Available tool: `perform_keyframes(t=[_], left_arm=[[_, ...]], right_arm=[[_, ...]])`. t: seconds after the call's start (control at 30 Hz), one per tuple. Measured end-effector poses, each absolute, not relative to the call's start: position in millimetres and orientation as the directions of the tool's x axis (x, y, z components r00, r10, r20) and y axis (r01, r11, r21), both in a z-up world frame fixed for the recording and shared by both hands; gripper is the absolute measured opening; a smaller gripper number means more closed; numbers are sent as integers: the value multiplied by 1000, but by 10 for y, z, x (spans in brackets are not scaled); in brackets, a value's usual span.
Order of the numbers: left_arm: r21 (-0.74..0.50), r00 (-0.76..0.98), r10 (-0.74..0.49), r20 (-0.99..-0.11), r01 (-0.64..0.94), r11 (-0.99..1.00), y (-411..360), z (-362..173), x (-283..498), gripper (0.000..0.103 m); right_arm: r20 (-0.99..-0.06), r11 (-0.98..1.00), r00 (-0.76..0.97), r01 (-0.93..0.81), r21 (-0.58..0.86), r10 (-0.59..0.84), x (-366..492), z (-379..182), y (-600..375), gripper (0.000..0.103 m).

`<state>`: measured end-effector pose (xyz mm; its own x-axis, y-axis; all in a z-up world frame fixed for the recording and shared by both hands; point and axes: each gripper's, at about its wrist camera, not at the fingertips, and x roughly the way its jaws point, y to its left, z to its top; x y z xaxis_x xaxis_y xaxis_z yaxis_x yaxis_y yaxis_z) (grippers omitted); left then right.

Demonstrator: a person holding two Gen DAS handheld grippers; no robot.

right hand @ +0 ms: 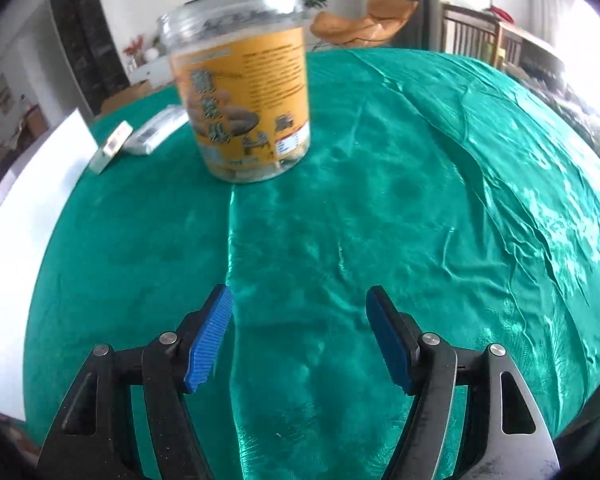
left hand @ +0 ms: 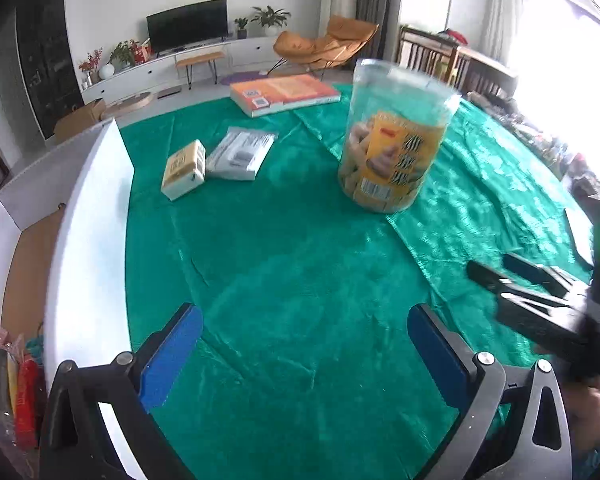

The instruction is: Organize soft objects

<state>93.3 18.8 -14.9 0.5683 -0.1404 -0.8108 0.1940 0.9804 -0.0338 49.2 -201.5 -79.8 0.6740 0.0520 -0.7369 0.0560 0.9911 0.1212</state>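
A yellow-and-white tissue pack [left hand: 183, 169] and a grey plastic-wrapped soft packet [left hand: 240, 153] lie side by side on the green cloth [left hand: 300, 264], far left of centre; both show small in the right wrist view, the pack [right hand: 112, 146] and the packet [right hand: 154, 132]. My left gripper [left hand: 304, 354] is open and empty over the near cloth. My right gripper [right hand: 300, 338] is open and empty, and it shows at the right edge of the left wrist view [left hand: 512, 276].
A clear jar with a yellow label [left hand: 394, 140] stands upright mid-table [right hand: 246, 100]. An orange book [left hand: 284, 94] lies at the far edge. A white box [left hand: 88, 248] stands along the left, with packaged items [left hand: 8, 392] beside it.
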Motion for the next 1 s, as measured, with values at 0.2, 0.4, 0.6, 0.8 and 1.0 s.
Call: perform_keyframes(t=[0.2,0.4,0.6,0.8,1.0], left_arm=[[83,540,0,-841,128,988,169,-630,1075,102],[110,539,30,-842,117,987,228,-681,1078,102],[115,532,36,-846,116,987,247,-678,1109,102],[-45,509,-63,-858,46,998,487,-444,1446,102],[-164,507,-69,-859,-146,976,861,-308,2287,102]], right_arm=[[-745,993,665,56,106,42,550,-879,-2023,73],[-761,996,648,34,77,37,486,-905,-1812,73],[-762,998,646,24,61,31,473,-917,-1778,73],[-764,998,644,23,65,35,469,-909,-1783,73],[-762,997,645,10,79,54,456,-898,-1777,73]])
